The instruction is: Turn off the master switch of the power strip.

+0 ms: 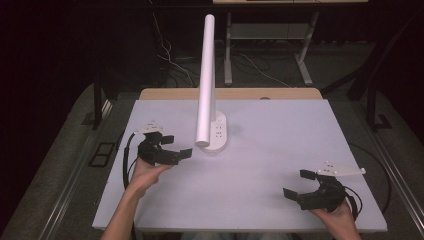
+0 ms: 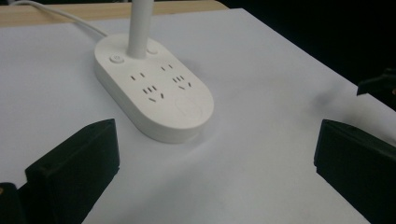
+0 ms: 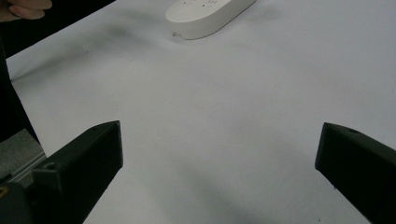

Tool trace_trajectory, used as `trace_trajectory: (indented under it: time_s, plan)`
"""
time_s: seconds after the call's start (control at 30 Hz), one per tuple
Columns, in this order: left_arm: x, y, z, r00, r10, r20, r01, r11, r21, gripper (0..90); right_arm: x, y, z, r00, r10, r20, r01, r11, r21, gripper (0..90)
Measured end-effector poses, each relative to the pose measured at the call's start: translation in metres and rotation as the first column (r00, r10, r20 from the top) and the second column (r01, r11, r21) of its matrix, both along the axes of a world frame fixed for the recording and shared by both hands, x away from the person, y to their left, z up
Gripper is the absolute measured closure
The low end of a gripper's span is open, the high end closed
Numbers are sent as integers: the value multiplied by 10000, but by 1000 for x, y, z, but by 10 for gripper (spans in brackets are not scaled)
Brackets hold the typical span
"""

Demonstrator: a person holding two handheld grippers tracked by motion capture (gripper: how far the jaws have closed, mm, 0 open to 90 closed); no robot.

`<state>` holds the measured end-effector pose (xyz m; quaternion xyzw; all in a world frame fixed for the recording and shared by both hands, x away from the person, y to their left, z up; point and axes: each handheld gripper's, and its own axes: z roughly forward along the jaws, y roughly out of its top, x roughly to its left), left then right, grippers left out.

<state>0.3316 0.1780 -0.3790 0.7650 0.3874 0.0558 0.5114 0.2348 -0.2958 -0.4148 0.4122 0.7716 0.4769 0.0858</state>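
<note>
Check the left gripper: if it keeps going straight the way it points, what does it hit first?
Most likely the white lamp base. It sits just ahead of the open left gripper, slightly off-centre toward one jaw, bare table between. Exact depth is unclear.

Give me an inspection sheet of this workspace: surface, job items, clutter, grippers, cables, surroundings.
Surface: white table top, a wooden edge along its far side, a few faint smudges in the right gripper view.
Job's things: white desk lamp, its tube head reaching toward the person; its oval base has sockets and a round button and lies flat on the table.
Clutter: nothing seen.
Grippers: left gripper open, close to the base without touching it; right gripper open, apart near the front right corner; both empty.
Cables: white lamp cord runs off the far edge; a black cable trails from the left gripper.
Surroundings: dark room, grey floor, desk legs and loose wires behind.
</note>
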Motion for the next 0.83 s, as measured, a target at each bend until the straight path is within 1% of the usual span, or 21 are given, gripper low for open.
trace_trajectory:
  time_s: [0.07, 0.1, 0.2, 0.23, 0.27, 0.33, 0.4, 0.5, 0.57, 0.7, 0.73, 0.83]
  plan:
    - [-6, -1, -5, 10000, -57, -69, 57, 10000, -13, 0, 0, 0, 0, 10000, -4, 13, 4, 10000, 5, 1]
    - [-9, -1, -6, 10000, -89, -38, 89, 10000, -27, 0, 0, 0, 0, 10000, -16, 15, 16, 10000, 13, 1]
    - [-18, -3, -12, 9996, -280, -17, 280, 9996, 94, 0, 0, 0, 0, 10000, -23, 9, 23, 10000, 16, 1]
    - [-21, -4, -14, 9994, -347, -90, 348, 9994, 51, 0, 0, 0, 0, 10000, -21, -11, 21, 10000, 12, 1]
    - [-24, -5, -17, 9991, -428, -73, 429, 9989, 160, 0, 0, 0, 0, 10000, -21, -12, 21, 10000, 3, 1]
    - [-29, -6, -21, 9986, -522, -89, 523, 9984, 194, 0, 0, 0, 0, 10000, -25, -31, 25, 10000, 17, 1]
    - [-34, -8, -25, 9983, -572, -134, 573, 9983, 122, 0, 0, 0, 0, 10000, -42, -26, 42, 10000, 39, 1]
    - [-41, -8, -29, 9979, -645, -99, 646, 9979, 111, 0, 0, 0, 0, 10000, -33, -1, 33, 10000, 14, 1]
    - [-46, -8, -31, 9975, -704, -78, 705, 9974, 144, 0, -1, 0, 0, 10000, -68, 6, 68, 9999, 79, 1]
    - [-57, -8, -34, 9968, -794, -35, 794, 9968, 71, 0, -1, 0, 0, 10000, -71, -17, 71, 9999, 89, 1]
    - [-59, -8, -35, 9968, -803, -30, 803, 9968, -8, 0, -1, 0, 0, 10000, -67, -12, 68, 9999, 85, 1]
    - [-61, -9, -37, 9963, -862, -59, 861, 9963, -16, 0, -1, 1, 0, 10000, -49, -45, 49, 10000, 49, 1]
